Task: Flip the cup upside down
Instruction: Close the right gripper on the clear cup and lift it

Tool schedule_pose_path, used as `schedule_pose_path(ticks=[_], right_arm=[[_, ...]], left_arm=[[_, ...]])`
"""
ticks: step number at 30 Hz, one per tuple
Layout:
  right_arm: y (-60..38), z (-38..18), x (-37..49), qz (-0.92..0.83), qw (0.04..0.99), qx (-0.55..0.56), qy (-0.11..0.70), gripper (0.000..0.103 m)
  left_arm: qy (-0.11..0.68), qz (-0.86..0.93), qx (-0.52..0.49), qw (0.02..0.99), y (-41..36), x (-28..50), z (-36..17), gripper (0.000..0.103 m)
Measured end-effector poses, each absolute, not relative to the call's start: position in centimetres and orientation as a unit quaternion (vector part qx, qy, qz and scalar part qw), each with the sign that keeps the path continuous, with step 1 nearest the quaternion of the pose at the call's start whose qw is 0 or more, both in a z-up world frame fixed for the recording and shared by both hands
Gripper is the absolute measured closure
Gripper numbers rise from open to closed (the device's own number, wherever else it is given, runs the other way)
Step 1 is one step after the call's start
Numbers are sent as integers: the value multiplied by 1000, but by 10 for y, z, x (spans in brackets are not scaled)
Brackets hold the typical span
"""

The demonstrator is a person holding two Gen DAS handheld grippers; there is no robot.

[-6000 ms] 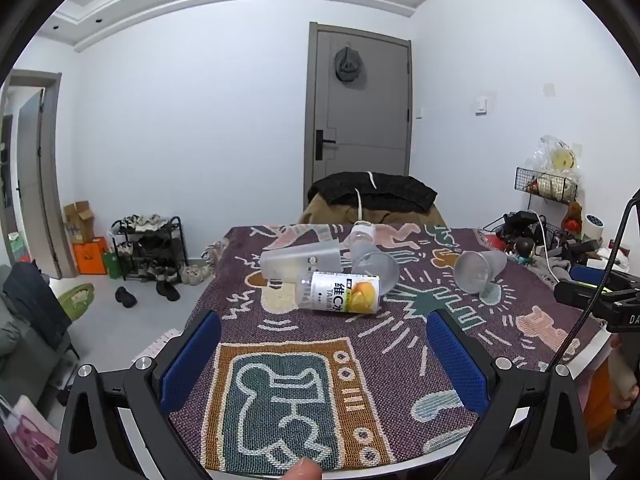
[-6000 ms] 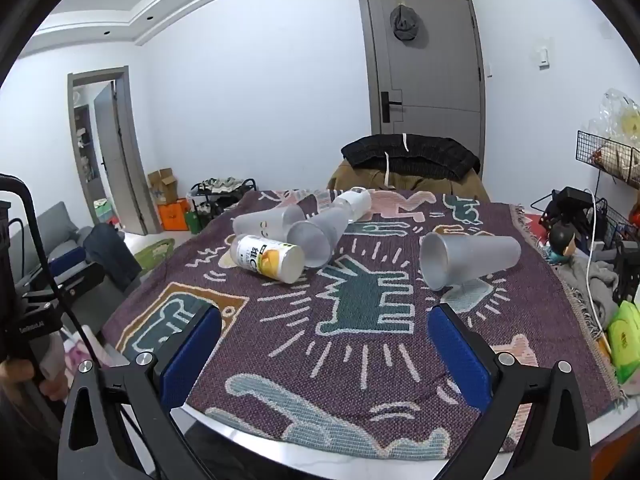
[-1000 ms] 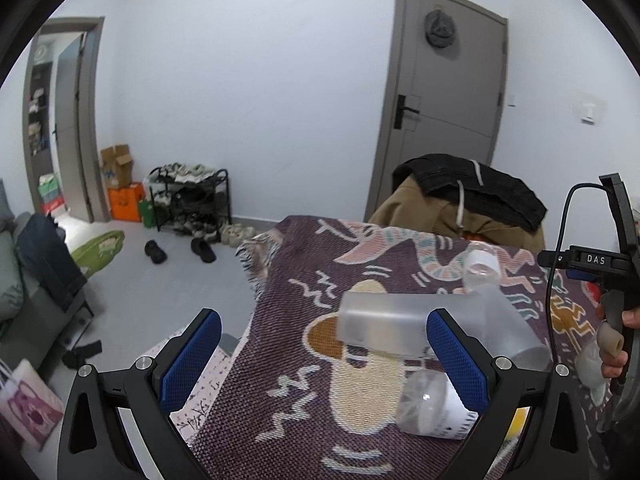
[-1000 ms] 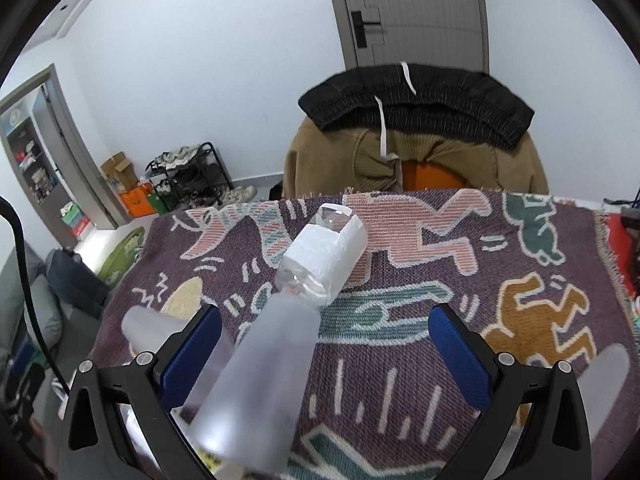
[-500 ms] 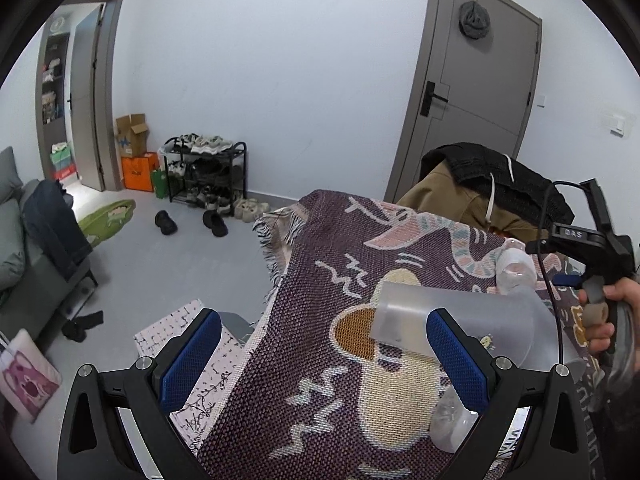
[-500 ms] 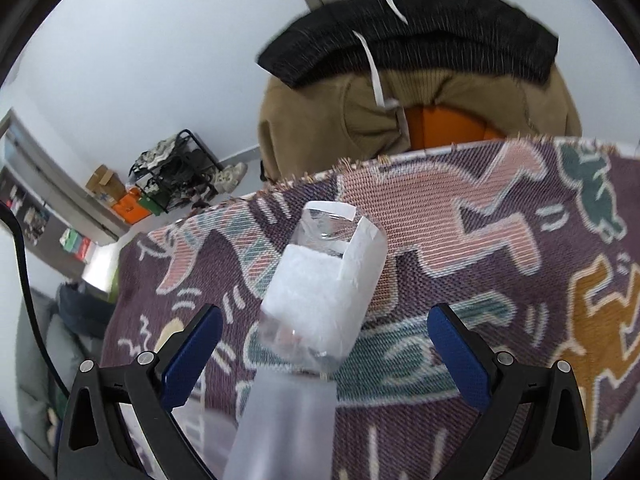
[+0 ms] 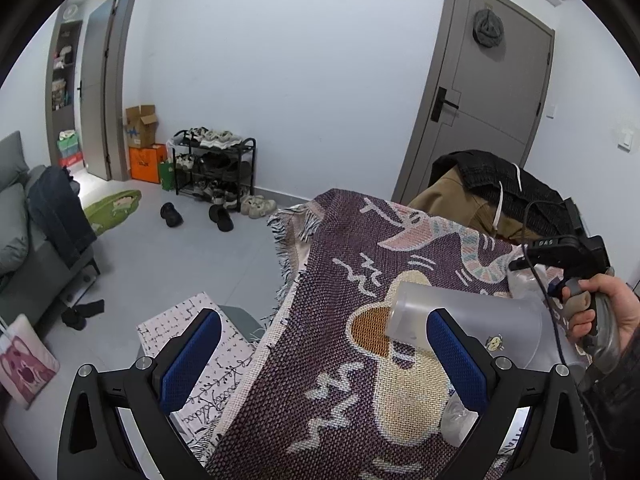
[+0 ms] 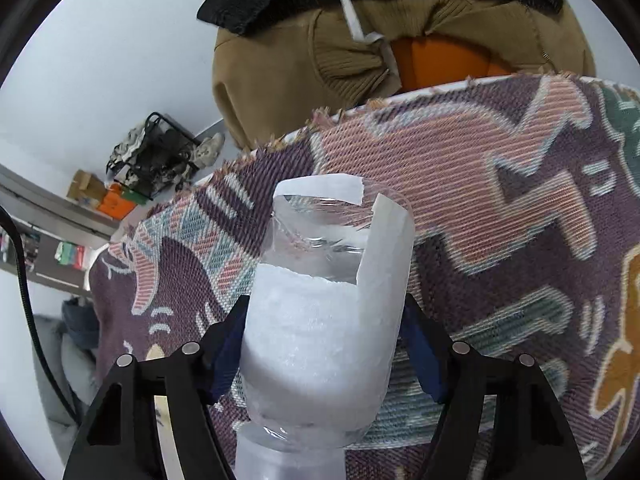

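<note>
A clear plastic cup with a torn white paper label (image 8: 324,320) lies on its side on the patterned cloth (image 8: 500,200), mouth pointing away. My right gripper (image 8: 322,344) has closed its blue pads onto both sides of it. In the left wrist view, a frosted cup (image 7: 468,328) lies on its side on the cloth (image 7: 360,248), base toward the camera. My left gripper (image 7: 320,354) is open, its right pad (image 7: 456,352) in front of that cup's base. The hand-held right gripper body (image 7: 576,252) shows at the right.
Another clear container (image 7: 460,420) lies near the frosted cup. A second frosted cup's base (image 8: 288,464) sits just below the labelled cup. A chair with brown and black clothes (image 8: 400,20) stands past the table's far edge. The cloth's fringed left edge (image 7: 288,240) overhangs the floor.
My right gripper moved in over the labelled cup and closed its pads on it. My left gripper shifted left and down, so the frosted cup now sits by its right pad.
</note>
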State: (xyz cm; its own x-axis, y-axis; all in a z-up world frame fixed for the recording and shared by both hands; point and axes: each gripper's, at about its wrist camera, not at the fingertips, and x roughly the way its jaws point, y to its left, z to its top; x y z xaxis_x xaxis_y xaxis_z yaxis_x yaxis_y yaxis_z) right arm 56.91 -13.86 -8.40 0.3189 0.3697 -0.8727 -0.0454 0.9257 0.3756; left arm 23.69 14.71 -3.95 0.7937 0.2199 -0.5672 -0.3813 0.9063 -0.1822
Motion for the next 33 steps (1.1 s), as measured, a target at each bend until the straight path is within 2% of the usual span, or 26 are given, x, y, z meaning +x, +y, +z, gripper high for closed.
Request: schedule_pose_path(ticks=[16, 33], right_arm=[[-192, -9, 492, 170, 821, 191, 510, 32], [-223, -1, 351, 184, 803, 243, 511, 32]], left_arm=[[249, 141, -138, 948, 119, 204, -18, 0], [237, 124, -137, 954, 105, 140, -23, 0]])
